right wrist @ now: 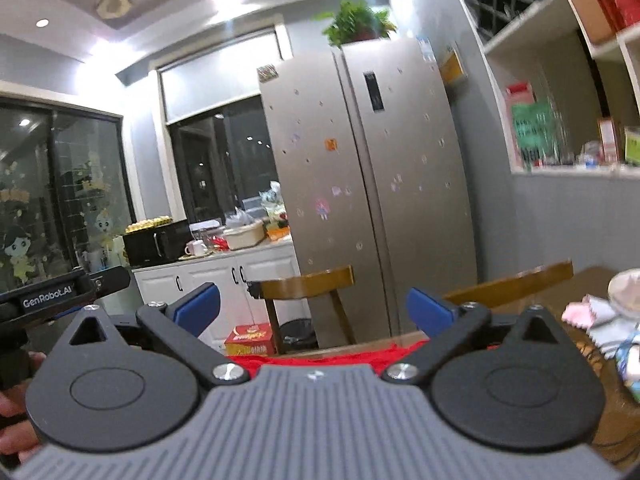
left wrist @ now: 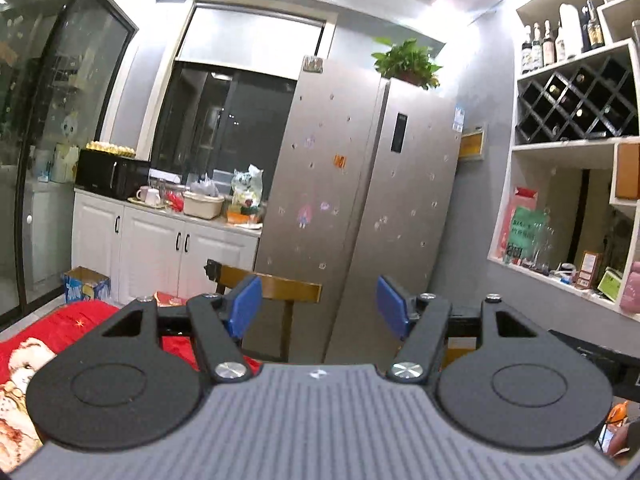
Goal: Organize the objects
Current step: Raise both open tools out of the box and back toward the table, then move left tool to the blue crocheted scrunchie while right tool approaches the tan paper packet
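Left gripper (left wrist: 318, 306): jaws standing partly apart, blue pads (left wrist: 247, 307) holding nothing; pointing level across the room at a wooden chair back (left wrist: 276, 288) and the steel fridge (left wrist: 372, 184) behind it at 12 o'clock.

Right gripper (right wrist: 314, 310): jaws standing wide, nothing between its pads (right wrist: 198, 309); also facing the chair and fridge, with a red carton (right wrist: 251, 338) on the floor at about 6 o'clock of the gap.

Objects to organize: lying low and to the sides, none within reach of either gripper. In the right wrist view, a heap of small items (right wrist: 612, 316) is sitting on the wooden table (right wrist: 592, 280) at 3 o'clock: a pale rounded thing, a pink-and-white cloth or packet, a printed blue-and-white wrapper, all too blurred to name closer. A red cloth (left wrist: 76, 320) with a cartoon print is spreading at 8 o'clock in the left wrist view.

Step in hand, judged: both grippers appear to be travelling free between placements. To do it well, tip the noses down toward the table, pick out one item, and keep the jaws wide until the pads are flanking it. The soft, crinkly pieces will likely deform, so close slowly on the middle.

Backdrop: counter clutter (left wrist: 200, 200) at 9 o'clock, bottle shelves (left wrist: 576, 80) at 2 o'clock.
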Tool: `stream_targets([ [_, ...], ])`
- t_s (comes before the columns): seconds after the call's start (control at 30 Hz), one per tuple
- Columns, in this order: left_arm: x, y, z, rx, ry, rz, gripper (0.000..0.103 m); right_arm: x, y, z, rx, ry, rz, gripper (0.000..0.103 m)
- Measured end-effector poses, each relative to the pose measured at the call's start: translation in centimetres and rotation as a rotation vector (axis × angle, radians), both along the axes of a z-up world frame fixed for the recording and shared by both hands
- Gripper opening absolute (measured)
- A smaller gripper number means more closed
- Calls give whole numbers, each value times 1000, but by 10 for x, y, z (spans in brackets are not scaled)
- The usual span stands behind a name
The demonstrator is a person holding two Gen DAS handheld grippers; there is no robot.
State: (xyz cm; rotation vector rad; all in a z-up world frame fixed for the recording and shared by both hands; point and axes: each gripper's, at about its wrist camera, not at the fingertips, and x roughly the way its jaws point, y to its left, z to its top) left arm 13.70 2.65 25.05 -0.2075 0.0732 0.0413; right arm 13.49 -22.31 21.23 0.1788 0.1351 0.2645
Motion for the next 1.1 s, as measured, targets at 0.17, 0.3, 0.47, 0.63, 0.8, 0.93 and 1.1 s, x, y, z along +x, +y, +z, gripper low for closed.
stream_targets([
  [0.17,-43,10,11,60,18,-15,69,-20,7,-1,14,-41,-31,103],
  [0.3,-75,18,8,105,-4,-17,69,-26,16,-12,30,-43,-18,103],
  [0.47,-104,22,-19,172,-26,-23,69,-27,30,-37,19,-43,-13,103],
  [0.63,-96,31,-55,164,76,-62,69,-18,35,-66,37,10,21,103],
  [0.8,-83,49,-102,134,141,-147,69,-6,31,-93,56,68,74,103],
  [0.93,-67,59,-137,151,201,-179,69,-2,31,-117,44,107,104,103],
  [1.1,-39,72,-175,63,332,-182,68,11,30,-149,24,235,136,103],
])
